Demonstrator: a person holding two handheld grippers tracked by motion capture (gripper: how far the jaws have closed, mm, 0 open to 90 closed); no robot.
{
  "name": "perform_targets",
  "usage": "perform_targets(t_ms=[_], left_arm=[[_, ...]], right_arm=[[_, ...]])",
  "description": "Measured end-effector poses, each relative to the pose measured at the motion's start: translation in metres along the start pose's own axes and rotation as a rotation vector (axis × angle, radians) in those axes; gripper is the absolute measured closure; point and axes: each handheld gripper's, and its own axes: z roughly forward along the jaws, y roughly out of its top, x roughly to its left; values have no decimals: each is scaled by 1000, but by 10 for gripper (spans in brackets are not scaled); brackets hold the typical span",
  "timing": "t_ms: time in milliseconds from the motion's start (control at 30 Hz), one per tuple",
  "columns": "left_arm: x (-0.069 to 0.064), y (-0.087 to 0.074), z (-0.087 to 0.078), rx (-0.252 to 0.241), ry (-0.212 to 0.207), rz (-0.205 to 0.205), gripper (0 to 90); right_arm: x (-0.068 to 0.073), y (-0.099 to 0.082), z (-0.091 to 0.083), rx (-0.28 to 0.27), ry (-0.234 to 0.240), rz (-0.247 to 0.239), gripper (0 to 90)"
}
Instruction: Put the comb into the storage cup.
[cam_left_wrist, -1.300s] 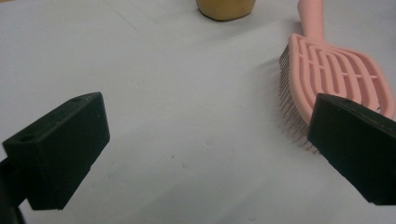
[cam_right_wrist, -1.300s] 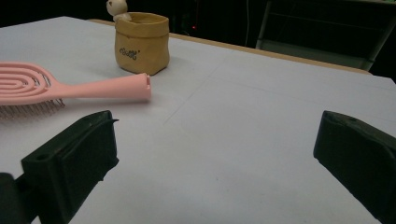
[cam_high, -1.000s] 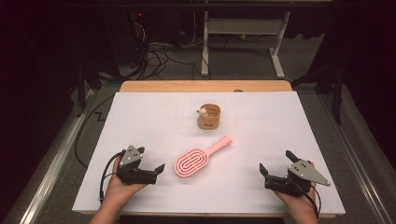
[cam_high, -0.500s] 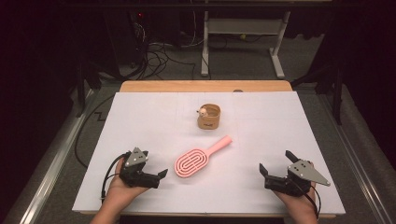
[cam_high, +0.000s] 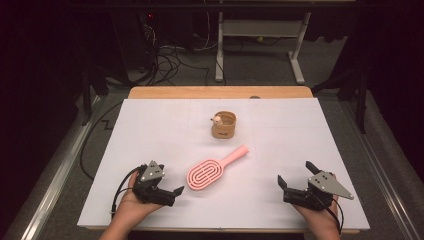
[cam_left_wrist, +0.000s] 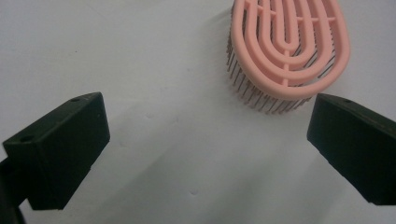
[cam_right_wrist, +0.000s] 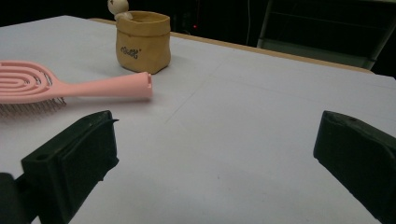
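A pink hairbrush lies bristles down on the white table cover, its handle pointing up-right toward a small tan pot with a little figure on its rim. My left gripper is open just left of the brush head. In the left gripper view the brush head lies close ahead, nearer the right jaw. My right gripper rests open at the front right, nothing between its jaws. The right gripper view has the brush and the pot at upper left.
A wooden table edge runs along the back of the cover. Beyond it stand a white desk frame and cables on a dark floor. Metal rails flank the table at left and right.
My left gripper has moved right, closer to the brush head. The right gripper, brush and pot have stayed put.
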Motion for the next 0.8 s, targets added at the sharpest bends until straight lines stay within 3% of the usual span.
perform_targets(t_ms=[433,800], left_arm=[[-14,4,7,43,-35,44,0],[-23,7,11,47,-54,70,1]], right_arm=[[1,0,1,1,3,-9,3],[1,0,1,1,2,-11,3]])
